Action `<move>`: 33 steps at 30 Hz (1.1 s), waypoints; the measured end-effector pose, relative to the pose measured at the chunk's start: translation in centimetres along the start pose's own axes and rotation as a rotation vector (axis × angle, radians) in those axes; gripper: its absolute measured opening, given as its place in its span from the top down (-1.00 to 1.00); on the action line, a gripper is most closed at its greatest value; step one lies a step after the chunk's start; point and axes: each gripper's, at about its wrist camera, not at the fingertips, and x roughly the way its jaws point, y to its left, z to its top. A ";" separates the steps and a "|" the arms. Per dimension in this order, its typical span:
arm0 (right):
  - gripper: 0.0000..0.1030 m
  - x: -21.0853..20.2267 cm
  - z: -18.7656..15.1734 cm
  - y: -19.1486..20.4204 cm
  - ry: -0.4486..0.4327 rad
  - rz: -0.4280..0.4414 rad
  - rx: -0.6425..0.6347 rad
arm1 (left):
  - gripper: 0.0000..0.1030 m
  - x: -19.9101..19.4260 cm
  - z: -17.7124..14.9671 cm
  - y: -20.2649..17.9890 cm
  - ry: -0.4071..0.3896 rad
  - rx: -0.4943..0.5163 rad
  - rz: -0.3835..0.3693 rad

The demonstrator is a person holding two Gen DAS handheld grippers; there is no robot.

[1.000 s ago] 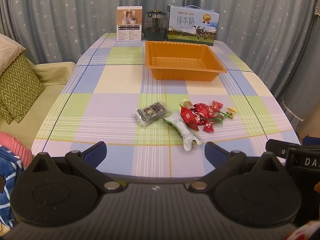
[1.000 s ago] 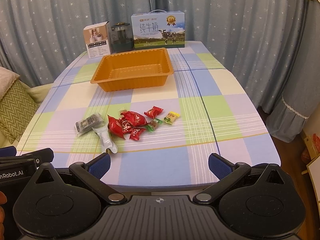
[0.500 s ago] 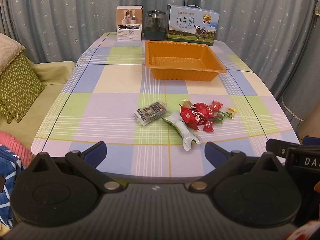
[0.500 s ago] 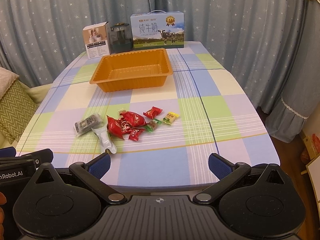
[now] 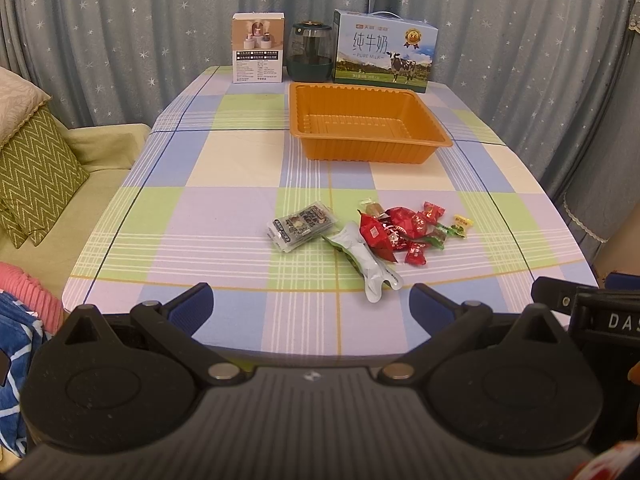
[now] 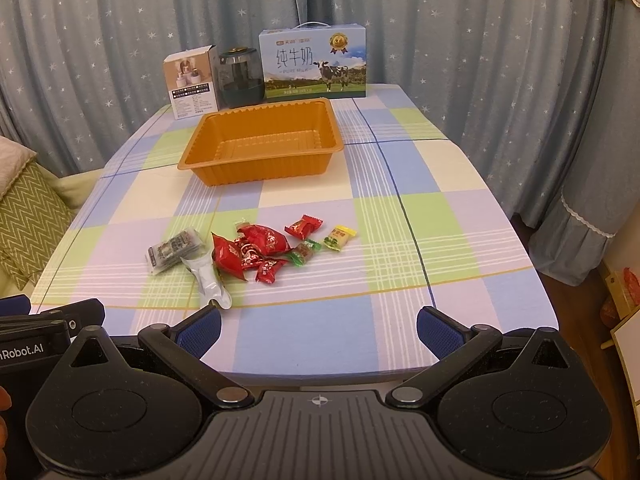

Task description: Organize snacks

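Observation:
An empty orange tray (image 5: pixel 368 156) (image 6: pixel 256 170) stands at the far middle of the checked table. Nearer me lies a loose heap of snacks: red wrapped candies (image 5: pixel 400 226) (image 6: pixel 256 246), a yellow candy (image 5: pixel 463 222) (image 6: pixel 340 237), a silver-green pouch (image 5: pixel 366 262) (image 6: pixel 206 276) and a clear dark packet (image 5: pixel 301 225) (image 6: pixel 173 251). My left gripper (image 5: pixel 312 304) hangs open over the table's near edge, short of the heap. My right gripper (image 6: pixel 319 326) is also open, holding nothing, at the near edge to the right of the left one.
A small white box (image 5: pixel 259 53), a dark glass jar (image 5: pixel 311 56) and a blue milk carton (image 5: pixel 385 52) line the table's far end before starry curtains. A sofa with a zigzag cushion (image 5: pixel 34 172) flanks the left side. The table (image 6: pixel 420 216) has bare cloth right of the snacks.
The right gripper has edged slightly forward toward the table; the left view is practically unchanged. Nothing on the table has moved.

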 end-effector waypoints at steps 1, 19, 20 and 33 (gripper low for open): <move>-1.00 0.0 0.0 0.0 -0.001 -0.002 0.000 | -1.00 0.0 0.0 0.0 0.000 0.000 0.000; -1.00 0.1 0.0 -0.1 -0.003 -0.005 0.002 | -1.00 -0.1 0.2 -0.1 0.000 -0.001 0.001; -1.00 0.1 -0.1 0.0 -0.004 -0.006 0.001 | -1.00 -0.1 0.2 -0.1 0.000 0.000 0.001; -1.00 0.2 0.0 -0.1 -0.003 -0.005 0.003 | -1.00 0.0 0.1 0.0 0.001 -0.002 0.001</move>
